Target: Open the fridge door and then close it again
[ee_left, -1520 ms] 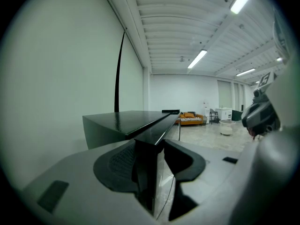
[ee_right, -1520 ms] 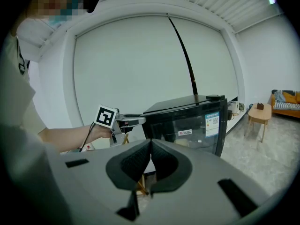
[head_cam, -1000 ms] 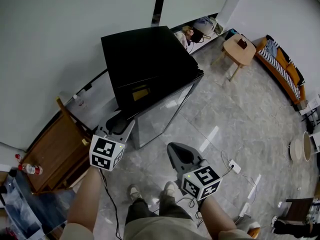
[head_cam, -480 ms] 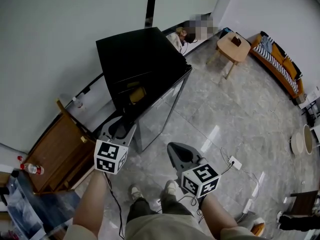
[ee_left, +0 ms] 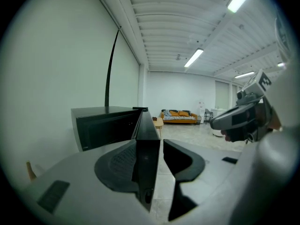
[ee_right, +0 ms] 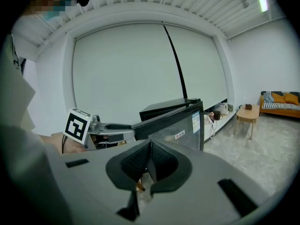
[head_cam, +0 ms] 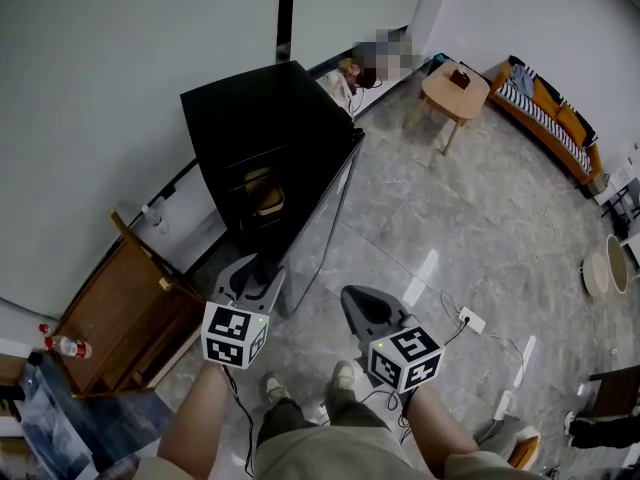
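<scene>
Head view: black fridge stands against the wall, door ajar. Left gripper has jaws spread, straddling the door's free edge, left pad against it. Right gripper has jaws pressed together, empty, near the door.

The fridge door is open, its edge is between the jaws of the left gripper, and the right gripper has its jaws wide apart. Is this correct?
Not fully. The jaws of the right gripper are together, with nothing between them; the right gripper view shows it. The fridge door is open, and its edge is between the jaws of the left gripper.
</scene>
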`<state>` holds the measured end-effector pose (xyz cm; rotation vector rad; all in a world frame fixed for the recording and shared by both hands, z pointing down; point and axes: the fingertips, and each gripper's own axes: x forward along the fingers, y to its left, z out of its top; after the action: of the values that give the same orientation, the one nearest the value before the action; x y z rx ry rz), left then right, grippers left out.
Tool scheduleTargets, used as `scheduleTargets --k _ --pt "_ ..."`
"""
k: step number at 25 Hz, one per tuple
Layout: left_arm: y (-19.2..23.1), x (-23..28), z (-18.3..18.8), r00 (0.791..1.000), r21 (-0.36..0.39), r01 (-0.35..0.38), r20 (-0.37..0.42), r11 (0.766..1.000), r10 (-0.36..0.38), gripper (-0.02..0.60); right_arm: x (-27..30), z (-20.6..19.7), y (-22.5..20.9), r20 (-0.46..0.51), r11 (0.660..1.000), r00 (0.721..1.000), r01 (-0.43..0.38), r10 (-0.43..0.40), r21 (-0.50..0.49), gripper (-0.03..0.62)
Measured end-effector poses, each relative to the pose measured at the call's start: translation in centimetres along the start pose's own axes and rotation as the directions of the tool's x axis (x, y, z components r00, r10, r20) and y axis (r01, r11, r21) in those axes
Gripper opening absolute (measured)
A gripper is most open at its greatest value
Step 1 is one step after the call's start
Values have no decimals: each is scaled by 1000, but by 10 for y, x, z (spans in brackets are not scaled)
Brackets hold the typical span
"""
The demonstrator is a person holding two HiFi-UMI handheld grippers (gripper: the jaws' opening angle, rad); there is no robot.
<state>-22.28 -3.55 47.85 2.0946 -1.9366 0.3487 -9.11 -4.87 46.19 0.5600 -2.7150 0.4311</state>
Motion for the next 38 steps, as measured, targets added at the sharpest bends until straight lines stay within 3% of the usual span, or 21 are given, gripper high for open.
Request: scheduleTargets --k 9,18,38 --pt "-45 1 -1 999 -17 47 -4 999 -47 163 -25 -13 -22 1 999 999 49 -49 24 -3" --pt "-92 8 -1 992 -41 124 -8 991 -125 92 -53 -22 -45 6 994 996 93 -94 62 -3" --pt "-224 64 17 963 27 268 -17 963 -267 32 -132 -39 -118 22 976 980 194 -197 96 -3"
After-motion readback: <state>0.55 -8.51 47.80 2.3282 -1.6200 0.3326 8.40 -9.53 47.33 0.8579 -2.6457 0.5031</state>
